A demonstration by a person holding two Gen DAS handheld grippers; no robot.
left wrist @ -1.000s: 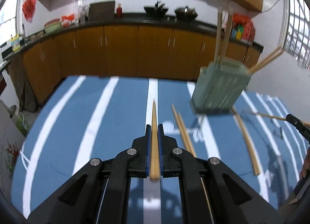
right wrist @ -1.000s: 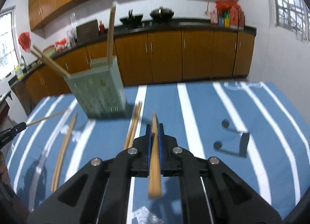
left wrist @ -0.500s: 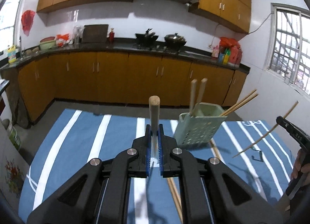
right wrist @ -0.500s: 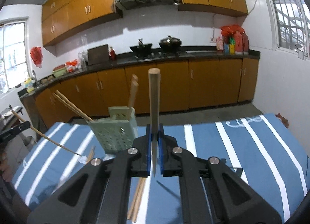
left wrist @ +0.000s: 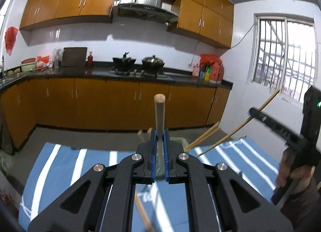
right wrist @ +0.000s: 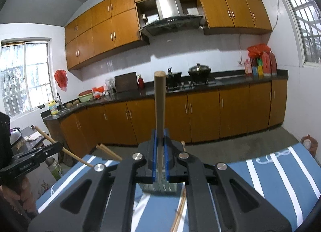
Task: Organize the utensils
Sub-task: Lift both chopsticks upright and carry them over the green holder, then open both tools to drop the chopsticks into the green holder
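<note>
My left gripper (left wrist: 159, 147) is shut on a wooden chopstick (left wrist: 159, 115) that stands upright, raised above the blue striped table (left wrist: 66, 163). My right gripper (right wrist: 159, 147) is shut on another wooden chopstick (right wrist: 159, 101), also upright. The green utensil basket (right wrist: 159, 188) sits on the table, mostly hidden behind both grippers; its rim (left wrist: 183, 141) shows in the left wrist view with chopsticks (left wrist: 202, 136) sticking out. The right gripper (left wrist: 254, 114) with its chopstick shows at the right of the left view. The left gripper (right wrist: 40, 152) shows at the left of the right view.
Loose chopsticks lie on the table in front of the basket (left wrist: 143, 214) (right wrist: 179, 212). Kitchen counter and orange cabinets (left wrist: 120, 101) run behind the table. A small side table with a pot lid (right wrist: 16, 133) stands off the left edge.
Both grippers have lifted from the table with their chopsticks and tilted upward. The views now face the kitchen wall, and the basket has slid down behind the fingers.
</note>
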